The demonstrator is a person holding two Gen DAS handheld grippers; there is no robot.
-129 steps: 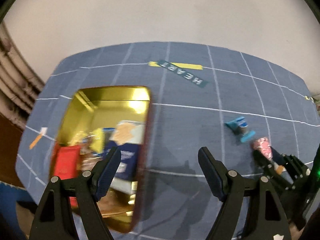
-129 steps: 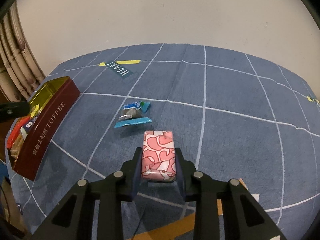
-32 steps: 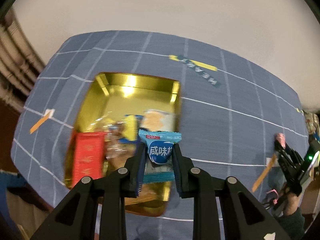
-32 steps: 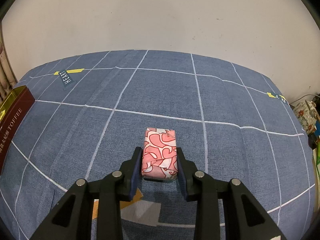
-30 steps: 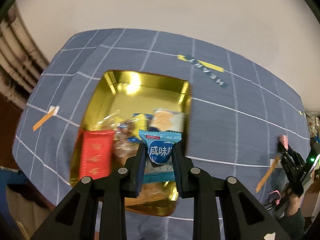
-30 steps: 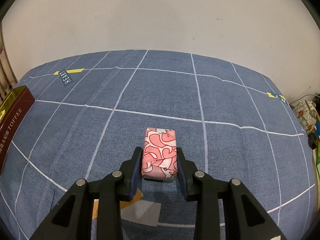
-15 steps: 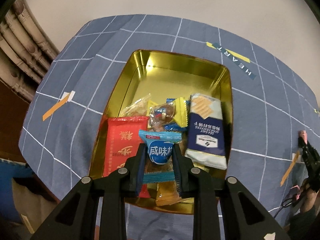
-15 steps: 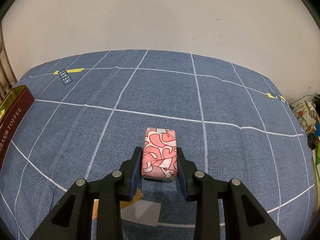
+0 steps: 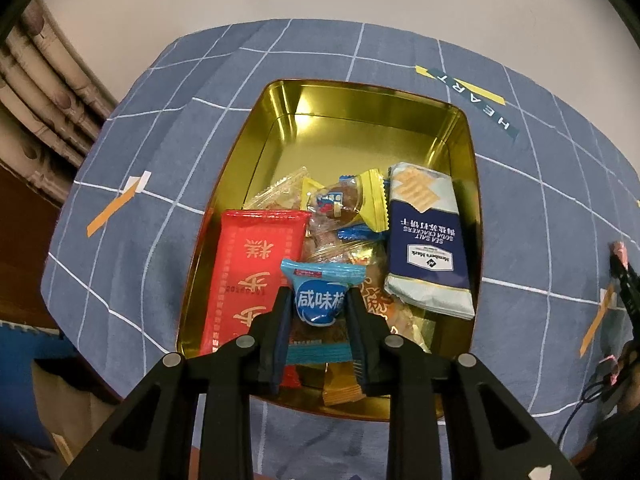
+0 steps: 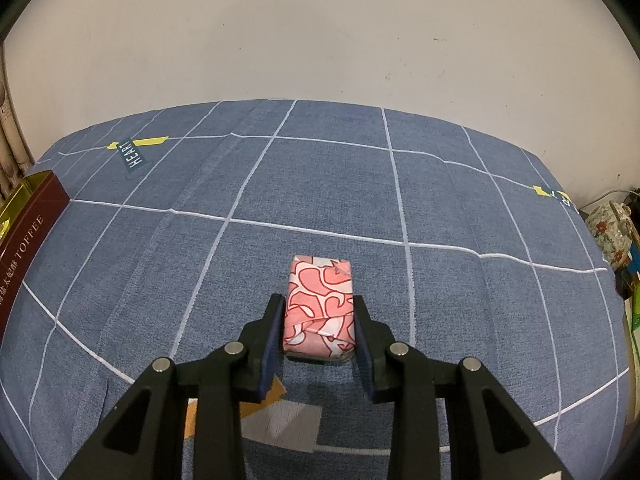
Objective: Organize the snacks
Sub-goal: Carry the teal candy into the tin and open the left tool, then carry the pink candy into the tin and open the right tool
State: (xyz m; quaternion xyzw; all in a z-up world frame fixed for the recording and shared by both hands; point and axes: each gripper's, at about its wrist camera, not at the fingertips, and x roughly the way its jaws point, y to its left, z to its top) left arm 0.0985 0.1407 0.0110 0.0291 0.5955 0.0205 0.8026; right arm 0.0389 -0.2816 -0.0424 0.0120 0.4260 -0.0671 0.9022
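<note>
Tabletop [image 10: 440,184]: blue grid cloth.
Left tongs [image 9: 318,312]: opening around crinkly blue packet [image 9: 320,300] over tin [image 9: 360,96].
Right tongs [image 10: 318,320]: pinching soft pink packet [image 10: 320,300] mid-sides.

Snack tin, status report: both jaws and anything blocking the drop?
Left gripper jaws opening, blue packet between them, over tin. Right gripper shut on pink packet. Nothing blocking.

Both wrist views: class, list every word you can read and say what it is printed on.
"SEA SALT SODA CRACKERS", "Member's Mark": navy cracker pack.
"咸味": blue snack packet.
"HEART": tablecloth tag.
"TOFFEE": tin's maroon side.
Red packet: characters not clearly legible.
</note>
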